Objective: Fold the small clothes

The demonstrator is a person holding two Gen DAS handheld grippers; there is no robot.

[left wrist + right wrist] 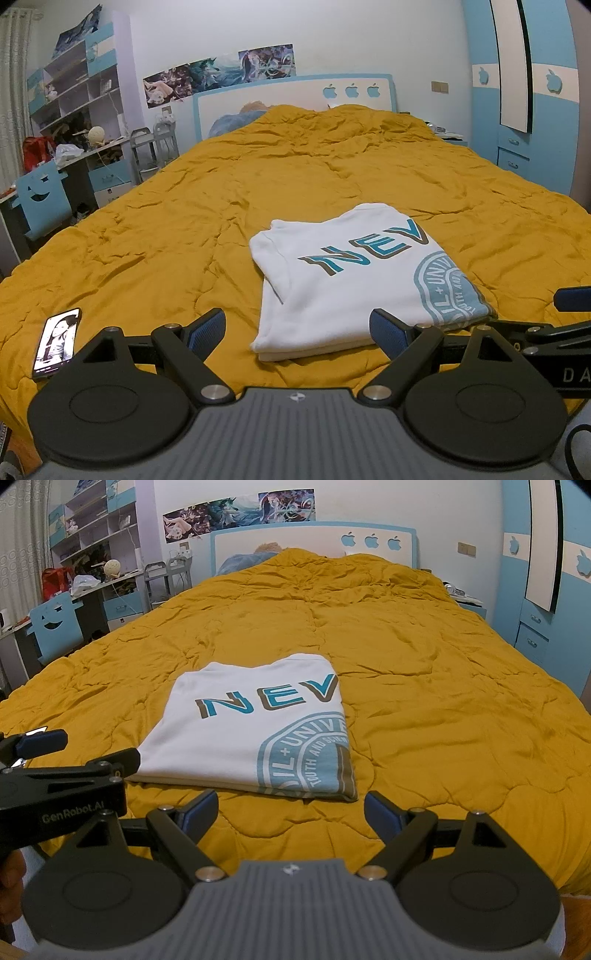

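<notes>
A: How are the grippers held?
B: Both low at the bed's near edge; left gripper and right gripper spread wide, holding nothing.
A: The shirt?
B: Folded white T-shirt on the yellow quilt, at twelve o'clock, untouched.
A: Anything nearby?
B: A phone at nine o'clock, seen clearly only in the left view.

Phone on mustard quilt
</notes>
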